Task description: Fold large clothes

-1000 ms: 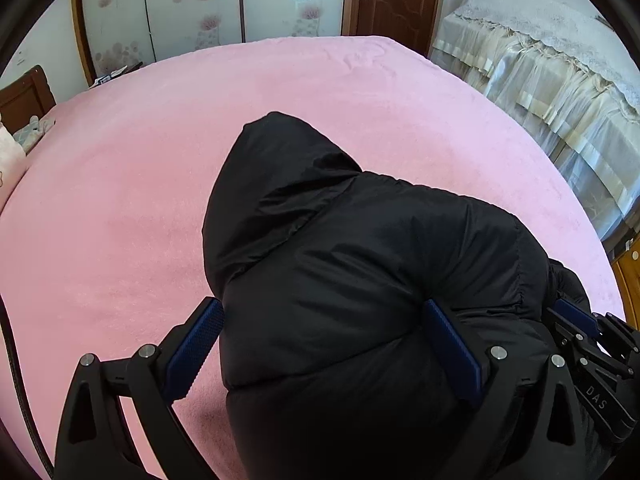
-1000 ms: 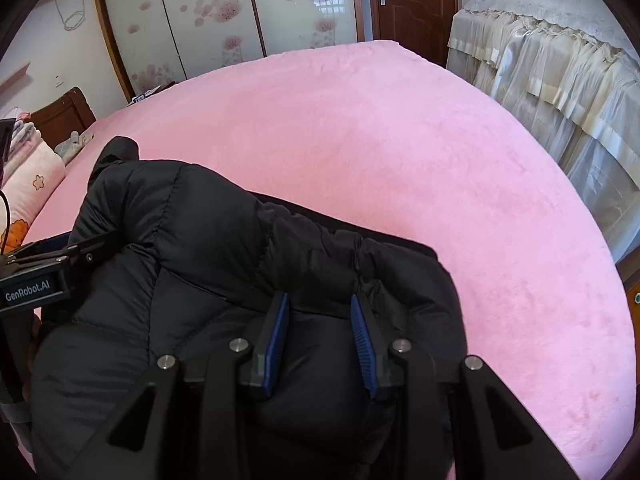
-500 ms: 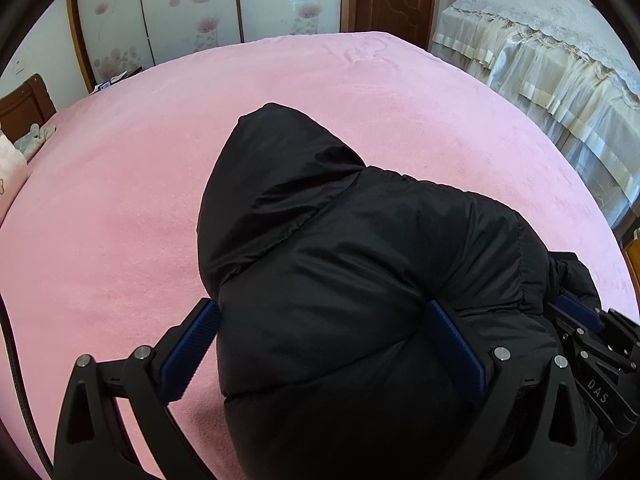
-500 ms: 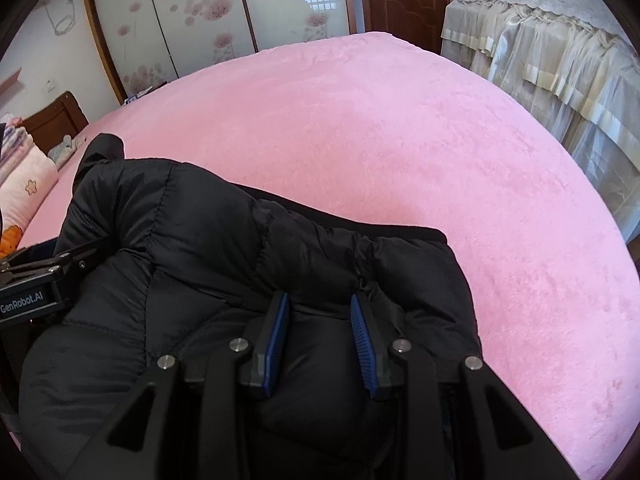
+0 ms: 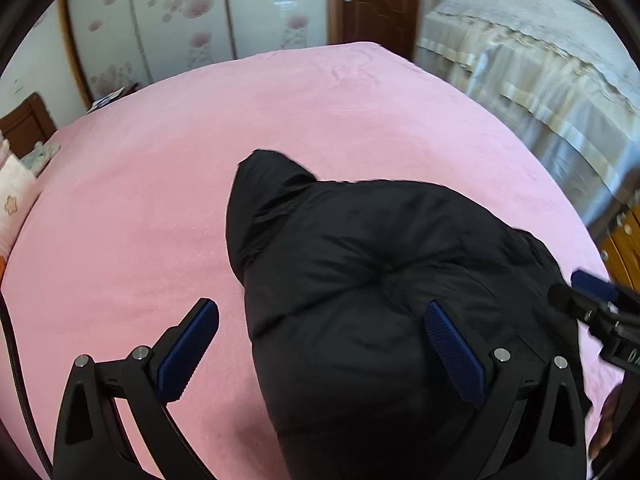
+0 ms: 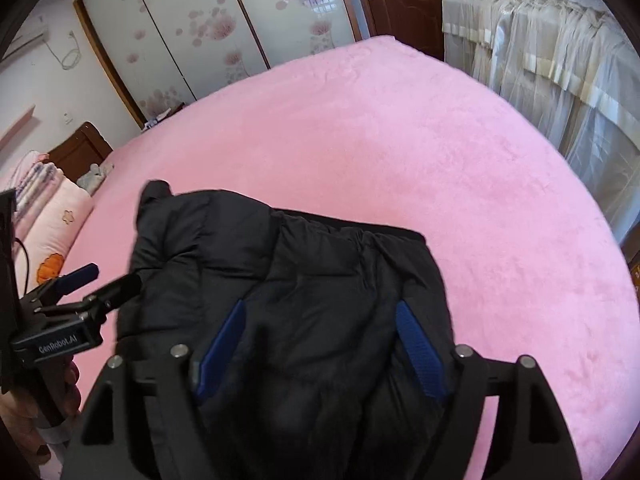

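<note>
Fingers of the left gripper (image 5: 322,354) are seen spread wide, with nothing clamped: 1 blue pad (image 5: 188,350) lies over the pink bed cover (image 5: 360,112), while the other is pressed against the black hooded puffer jacket (image 5: 372,292). Fingers of the right gripper (image 6: 320,354) are likewise held wide apart, both blue pads (image 6: 420,354) being set upon the jacket's padded surface (image 6: 320,280) without any fold being pinched between them. The jacket is laid in a folded bundle on the near part of the bed, its hood (image 5: 264,192) pointed toward the far wardrobe doors (image 5: 192,28). In the right wrist view the left gripper (image 6: 82,288) is seen just beside the jacket's left edge. A floral pillow (image 6: 60,224) is seen at the left edge of the bed, and cream curtains (image 6: 560,60) are hung at the right.
</note>
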The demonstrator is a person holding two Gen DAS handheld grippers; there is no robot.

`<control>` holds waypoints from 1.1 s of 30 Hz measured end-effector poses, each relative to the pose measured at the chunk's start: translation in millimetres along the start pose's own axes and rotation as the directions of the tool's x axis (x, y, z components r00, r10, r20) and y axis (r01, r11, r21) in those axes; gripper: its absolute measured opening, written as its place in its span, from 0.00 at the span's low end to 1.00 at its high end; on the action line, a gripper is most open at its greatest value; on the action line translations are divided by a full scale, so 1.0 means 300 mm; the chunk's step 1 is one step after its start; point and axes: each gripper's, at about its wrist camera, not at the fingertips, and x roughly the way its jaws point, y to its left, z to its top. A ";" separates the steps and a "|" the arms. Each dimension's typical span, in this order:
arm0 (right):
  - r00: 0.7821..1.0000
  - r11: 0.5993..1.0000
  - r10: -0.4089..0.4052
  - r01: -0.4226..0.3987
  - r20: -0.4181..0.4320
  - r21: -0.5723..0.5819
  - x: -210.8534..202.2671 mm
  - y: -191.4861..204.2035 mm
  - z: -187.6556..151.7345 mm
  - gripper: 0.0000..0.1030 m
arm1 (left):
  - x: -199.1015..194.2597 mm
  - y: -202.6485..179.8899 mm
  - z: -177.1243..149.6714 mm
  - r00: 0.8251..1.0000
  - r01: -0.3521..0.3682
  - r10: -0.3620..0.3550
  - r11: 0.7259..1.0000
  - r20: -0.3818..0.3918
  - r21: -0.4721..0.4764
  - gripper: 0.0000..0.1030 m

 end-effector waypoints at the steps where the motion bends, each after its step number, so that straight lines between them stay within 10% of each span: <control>1: 1.000 1.000 0.004 -0.004 0.010 -0.004 -0.032 0.006 -0.001 0.76 | -0.025 -0.002 -0.003 1.000 -0.013 0.013 1.000 0.001 0.008 0.99; 20: 0.990 0.996 0.064 -0.056 0.124 -0.070 -0.529 -0.030 -0.027 0.93 | -0.469 -0.028 -0.098 0.984 0.176 -0.175 0.982 0.017 -0.065 1.00; 33: 0.987 0.991 0.129 -0.126 -0.094 0.043 -0.213 -0.118 -0.087 0.94 | -0.173 -0.022 -0.185 0.976 0.153 -0.168 0.981 -0.137 -0.116 1.00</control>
